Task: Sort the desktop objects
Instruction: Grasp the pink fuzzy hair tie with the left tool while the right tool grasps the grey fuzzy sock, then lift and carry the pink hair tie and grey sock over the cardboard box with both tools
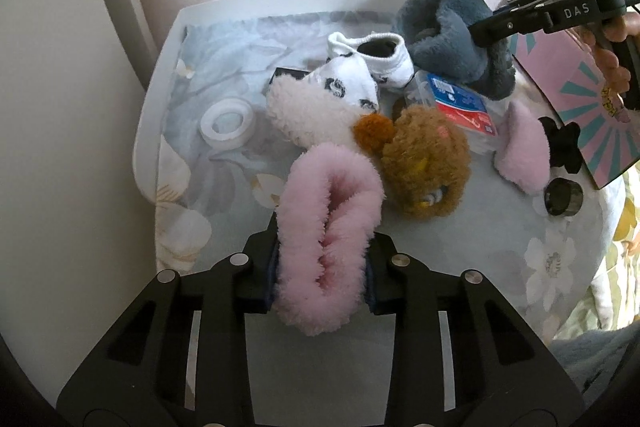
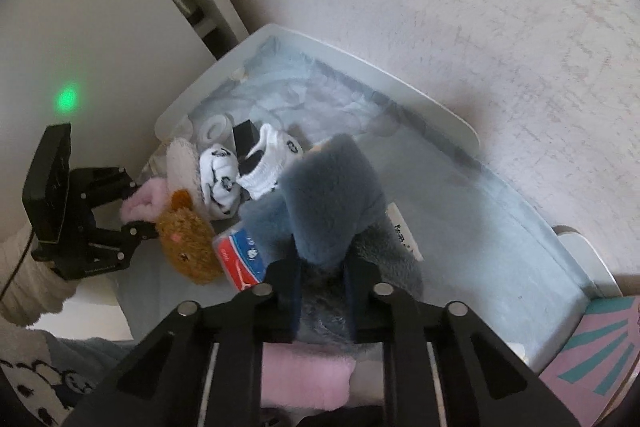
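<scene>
The left hand-held gripper (image 1: 320, 267) is clenched on a fluffy pink sock (image 1: 326, 227), its pads pressing the folded pile from both sides at the near edge of the worktop (image 1: 500, 227), which is covered with a pale floral cloth. The right hand-held gripper (image 2: 322, 291) is grasping a plush grey-blue sock (image 2: 332, 195), a raised fold pinched between its fingers. Between the two lie a brown fuzzy bear-faced sock (image 1: 424, 167), a cream fleecy sock (image 1: 308, 111) and a white cotton sock with black panda prints (image 1: 360, 75), touching one another. A white tape roll (image 1: 228, 121) sits apart to the left.
</scene>
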Demonstrator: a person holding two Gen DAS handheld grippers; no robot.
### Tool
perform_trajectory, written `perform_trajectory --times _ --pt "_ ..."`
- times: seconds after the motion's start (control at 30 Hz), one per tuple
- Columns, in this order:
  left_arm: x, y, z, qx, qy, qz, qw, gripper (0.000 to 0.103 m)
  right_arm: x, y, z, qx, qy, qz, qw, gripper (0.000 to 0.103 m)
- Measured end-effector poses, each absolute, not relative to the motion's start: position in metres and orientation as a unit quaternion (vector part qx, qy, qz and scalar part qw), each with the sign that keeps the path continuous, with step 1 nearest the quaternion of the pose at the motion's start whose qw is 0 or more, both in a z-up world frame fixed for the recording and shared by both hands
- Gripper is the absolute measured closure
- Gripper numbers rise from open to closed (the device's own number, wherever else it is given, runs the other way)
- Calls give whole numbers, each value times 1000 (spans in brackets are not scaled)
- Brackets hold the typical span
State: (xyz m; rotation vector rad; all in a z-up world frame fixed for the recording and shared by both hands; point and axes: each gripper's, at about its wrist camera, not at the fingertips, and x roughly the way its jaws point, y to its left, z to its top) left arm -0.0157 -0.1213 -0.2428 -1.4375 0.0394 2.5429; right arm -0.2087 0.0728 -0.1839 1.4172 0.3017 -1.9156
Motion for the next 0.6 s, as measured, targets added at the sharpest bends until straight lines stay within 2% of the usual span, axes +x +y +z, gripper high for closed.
perform_trajectory --times 0.6 --pt "1 -125 -176 -462 -5 882 92 75 -198 96 -129 518 89 -777 346 90"
